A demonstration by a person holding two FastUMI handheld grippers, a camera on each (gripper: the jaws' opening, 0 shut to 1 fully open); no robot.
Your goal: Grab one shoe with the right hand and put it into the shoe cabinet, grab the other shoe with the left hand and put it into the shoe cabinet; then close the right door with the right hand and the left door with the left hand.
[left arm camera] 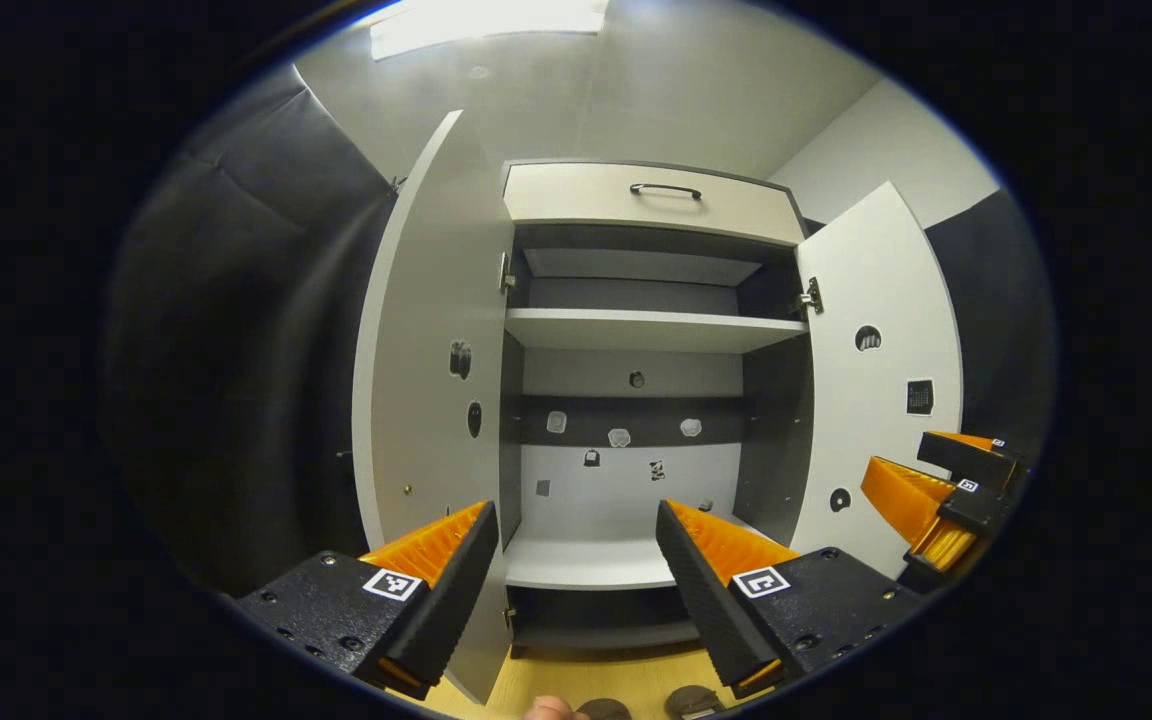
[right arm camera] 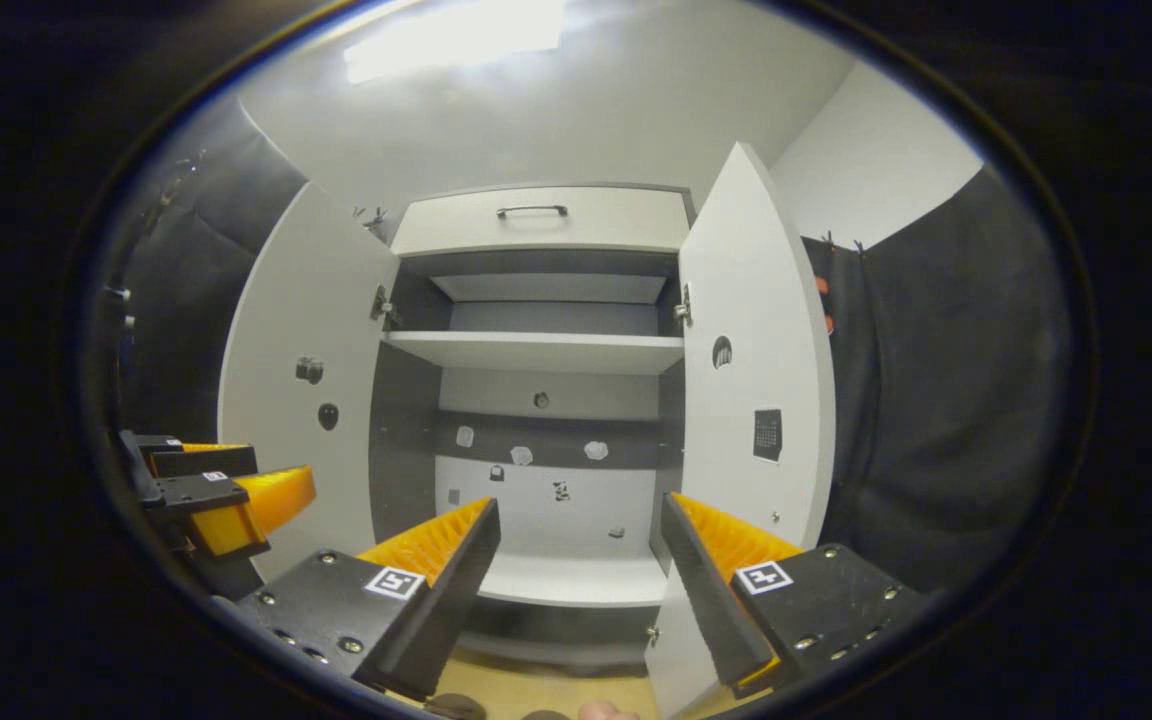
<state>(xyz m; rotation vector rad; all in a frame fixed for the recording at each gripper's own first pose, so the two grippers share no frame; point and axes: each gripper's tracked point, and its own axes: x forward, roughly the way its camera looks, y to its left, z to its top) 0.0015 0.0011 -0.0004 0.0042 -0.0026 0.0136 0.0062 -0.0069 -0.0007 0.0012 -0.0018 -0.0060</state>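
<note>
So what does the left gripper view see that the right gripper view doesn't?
Left gripper view: the left gripper up close, fingers wide apart, and the right gripper farther off beside the right door. Right gripper view: the right gripper up close, fingers apart, and the left gripper farther off in front of the left door. Both: the shoe cabinet with both doors open, its shelves, and the drawer on top.

Bright ceiling panel [left arm camera: 481, 20] glaring overhead (blown out), sharp centre, strong fisheye bending, edges dim
</note>
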